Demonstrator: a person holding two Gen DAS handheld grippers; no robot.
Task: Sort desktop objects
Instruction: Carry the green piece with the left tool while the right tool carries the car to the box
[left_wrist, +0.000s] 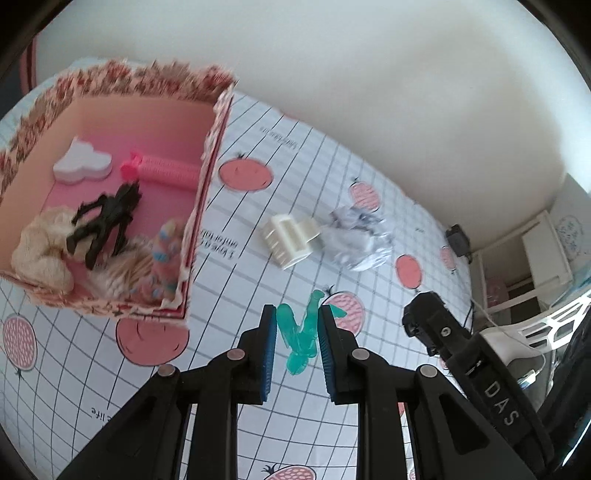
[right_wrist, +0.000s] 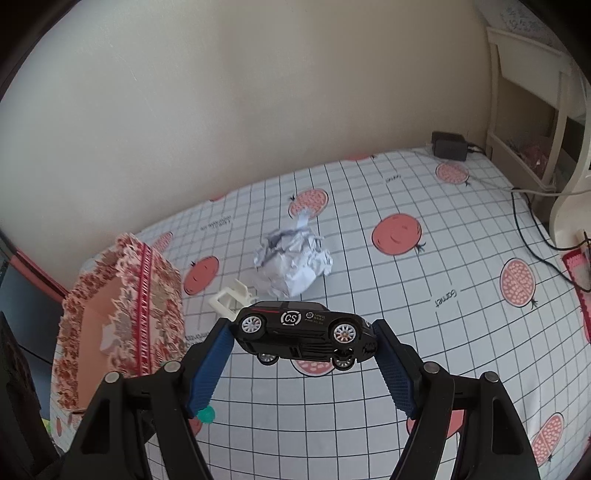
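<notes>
Tablecloth (right_wrist: 424, 258) with a grid and pink fruit prints covers the desk under both grippers. At its left side stands a floral box (left_wrist: 212, 155), open on top, holding a white cloud shape (left_wrist: 82, 164), a pink comb (left_wrist: 164, 171), a black hair claw (left_wrist: 105, 221) and fluffy scrunchies (left_wrist: 44, 247). Beside the box on the cloth lie a crumpled paper ball (right_wrist: 293, 260) and, touching it, a white hair clip (left_wrist: 290, 236). The right gripper (right_wrist: 303, 332) is clamped on a black toy car (right_wrist: 303, 330), held end to end between widely spread blue pads, clear of the cloth. The left gripper (left_wrist: 297, 332) is closed narrowly on a teal translucent clip (left_wrist: 301, 332), near the box's corner
</notes>
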